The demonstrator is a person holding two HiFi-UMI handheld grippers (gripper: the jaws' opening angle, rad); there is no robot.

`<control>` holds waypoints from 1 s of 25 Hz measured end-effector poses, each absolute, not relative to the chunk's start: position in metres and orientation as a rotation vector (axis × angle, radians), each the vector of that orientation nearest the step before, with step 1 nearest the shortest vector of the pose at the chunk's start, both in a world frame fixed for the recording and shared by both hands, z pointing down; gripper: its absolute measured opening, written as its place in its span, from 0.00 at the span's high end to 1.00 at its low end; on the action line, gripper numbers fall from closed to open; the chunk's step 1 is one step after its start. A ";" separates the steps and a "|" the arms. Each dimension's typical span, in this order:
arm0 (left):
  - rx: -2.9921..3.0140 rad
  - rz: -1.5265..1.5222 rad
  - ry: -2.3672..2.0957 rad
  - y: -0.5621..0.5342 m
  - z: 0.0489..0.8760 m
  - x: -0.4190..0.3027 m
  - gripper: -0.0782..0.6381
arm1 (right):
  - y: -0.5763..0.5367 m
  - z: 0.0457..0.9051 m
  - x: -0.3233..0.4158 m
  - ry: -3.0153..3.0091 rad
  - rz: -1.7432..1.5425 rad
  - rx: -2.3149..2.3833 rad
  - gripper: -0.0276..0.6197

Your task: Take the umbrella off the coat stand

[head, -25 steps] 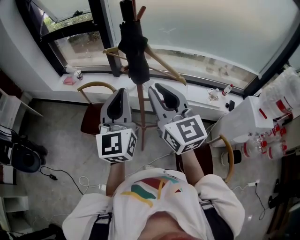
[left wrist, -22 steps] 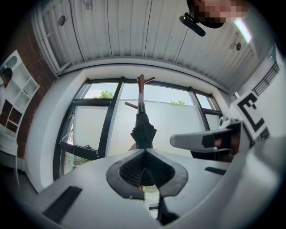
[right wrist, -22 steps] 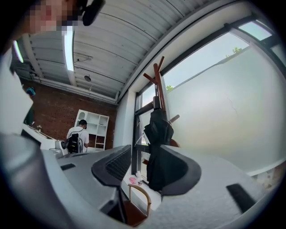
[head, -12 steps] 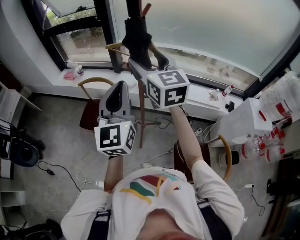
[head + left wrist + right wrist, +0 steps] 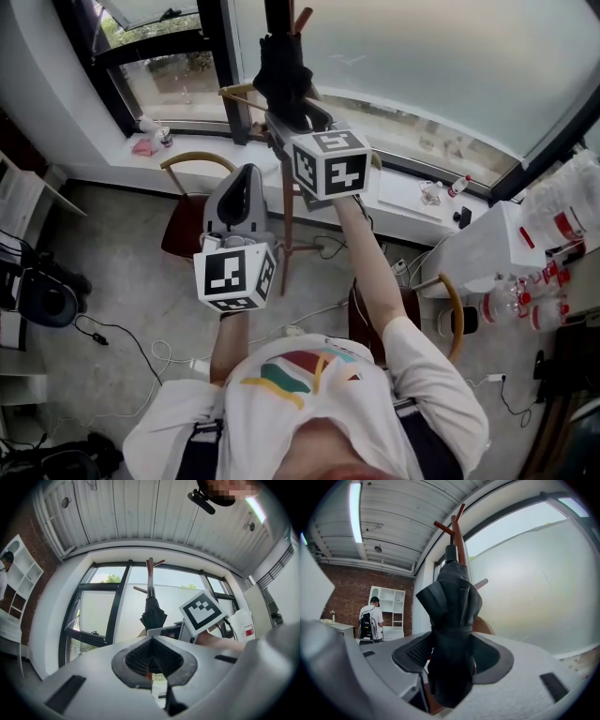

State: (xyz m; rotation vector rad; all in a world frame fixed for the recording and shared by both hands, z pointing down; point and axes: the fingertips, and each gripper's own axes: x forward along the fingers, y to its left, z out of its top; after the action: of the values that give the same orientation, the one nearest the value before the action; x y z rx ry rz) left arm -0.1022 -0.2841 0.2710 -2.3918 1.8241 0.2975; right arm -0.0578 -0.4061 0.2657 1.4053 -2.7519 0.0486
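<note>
A folded black umbrella (image 5: 281,70) hangs on the wooden coat stand (image 5: 284,216) by the window. My right gripper (image 5: 292,120) is raised to it, and its jaws are closing with the umbrella's lower part between them. In the right gripper view the umbrella (image 5: 452,620) fills the gap of the right gripper (image 5: 452,657); the ribbed left pad (image 5: 417,652) still shows bare beside it. My left gripper (image 5: 242,186) hangs lower, left of the pole, shut and empty. In the left gripper view the left gripper (image 5: 151,643) faces the umbrella (image 5: 152,613) and stand (image 5: 150,571) from a distance.
Two wooden chairs (image 5: 192,169) (image 5: 455,309) flank the stand's base. A windowsill (image 5: 155,141) holds small items. A table with bottles (image 5: 525,281) stands at the right. Cables (image 5: 112,352) lie on the floor. A person with a backpack (image 5: 369,620) stands by white shelves.
My right gripper rose from beside the left one up to the umbrella and opened its jaws round it. The left gripper stayed where it was.
</note>
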 end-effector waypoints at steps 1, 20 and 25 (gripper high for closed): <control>-2.389 0.297 1.827 -0.284 0.271 -0.103 0.88 | -0.406 0.265 -0.058 -2.761 0.058 1.398 0.57; -2.355 0.299 1.857 -0.279 0.267 -0.114 0.88 | -0.398 0.259 -0.056 -2.826 0.104 1.381 0.63; -2.342 0.301 1.862 -0.277 0.264 -0.117 0.88 | -0.397 0.240 -0.053 -2.863 0.082 1.387 0.63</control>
State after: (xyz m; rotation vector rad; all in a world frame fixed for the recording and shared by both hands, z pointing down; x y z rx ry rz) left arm -0.1174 -0.2772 0.2639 -2.3417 1.8622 0.3014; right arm -0.0534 -0.3967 0.2399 1.3870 -2.8626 0.0818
